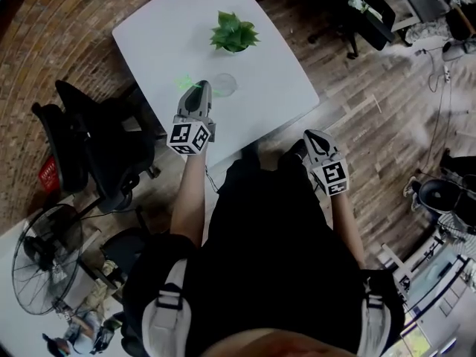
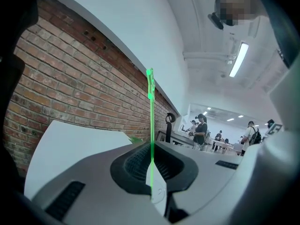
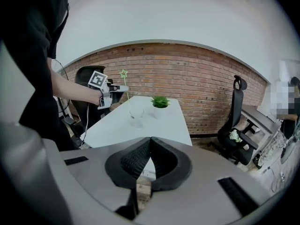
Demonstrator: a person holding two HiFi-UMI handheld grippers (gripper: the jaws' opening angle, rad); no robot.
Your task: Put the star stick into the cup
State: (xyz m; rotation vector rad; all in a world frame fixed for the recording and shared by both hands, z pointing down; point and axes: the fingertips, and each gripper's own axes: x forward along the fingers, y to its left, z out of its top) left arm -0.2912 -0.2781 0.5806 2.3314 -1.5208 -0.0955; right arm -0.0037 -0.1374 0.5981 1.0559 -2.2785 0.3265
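Observation:
A thin green star stick (image 2: 151,121) stands pinched between the jaws of my left gripper (image 2: 151,150), its star (image 2: 150,81) at the top. In the head view my left gripper (image 1: 198,95) hovers over the white table (image 1: 163,28), just left of the clear cup (image 1: 224,85), with the stick's green star (image 1: 185,82) beside its tip. The right gripper view shows the star stick (image 3: 123,75) upright, above and left of the cup (image 3: 136,113). My right gripper (image 1: 313,141) is shut and empty near the table's front edge, its jaws (image 3: 151,138) meeting.
A small green potted plant (image 1: 233,33) stands on the table behind the cup. Black office chairs (image 1: 89,147) stand left of the table and another chair (image 3: 236,125) to the right. A floor fan (image 1: 48,259) is at lower left. A brick wall runs behind.

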